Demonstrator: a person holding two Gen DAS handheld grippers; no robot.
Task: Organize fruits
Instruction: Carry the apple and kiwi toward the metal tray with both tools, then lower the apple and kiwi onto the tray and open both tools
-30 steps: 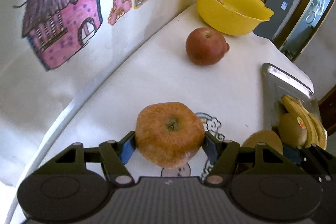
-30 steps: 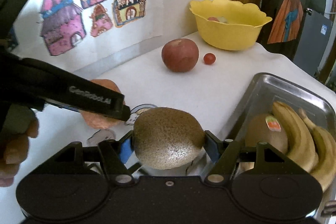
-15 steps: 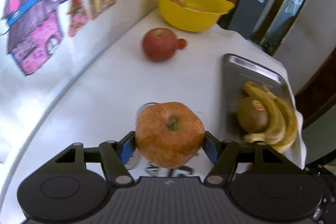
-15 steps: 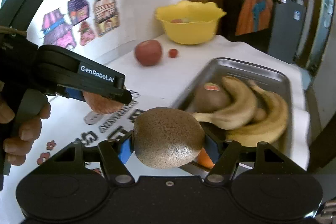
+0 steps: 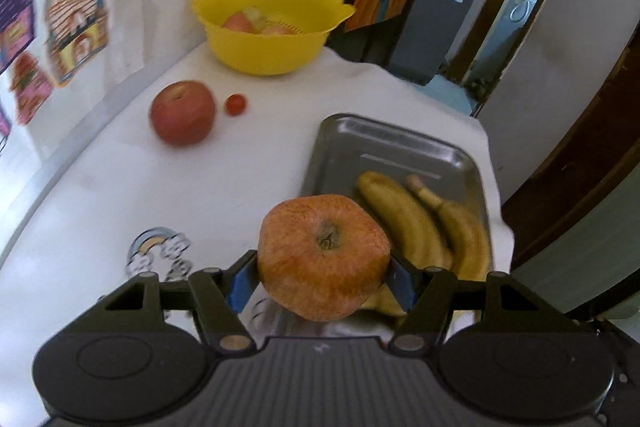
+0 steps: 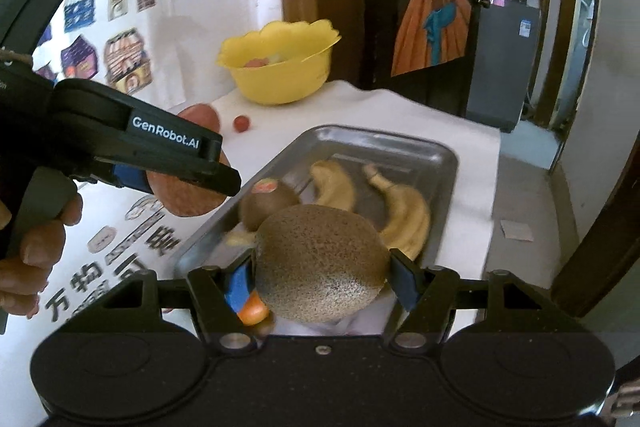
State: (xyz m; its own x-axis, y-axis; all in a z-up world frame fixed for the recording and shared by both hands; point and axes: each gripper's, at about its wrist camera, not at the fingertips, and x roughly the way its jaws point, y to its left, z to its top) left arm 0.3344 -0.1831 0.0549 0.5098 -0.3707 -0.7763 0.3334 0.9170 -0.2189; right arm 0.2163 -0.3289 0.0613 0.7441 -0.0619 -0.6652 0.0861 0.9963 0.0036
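We are mid-carry: the left gripper has its jaws clamped on an orange-red apple, the right gripper on a brown kiwi. The metal tray, holding bananas, lies just beyond both jaws. Next, we judge, each fruit must be lowered onto bare tray floor before the jaws part.

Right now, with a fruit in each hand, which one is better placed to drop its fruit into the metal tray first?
Probably right. Its kiwi already hangs over the tray's near end, beside the stickered kiwi. The left's apple hangs at the tray's near-left edge, partly over the table.
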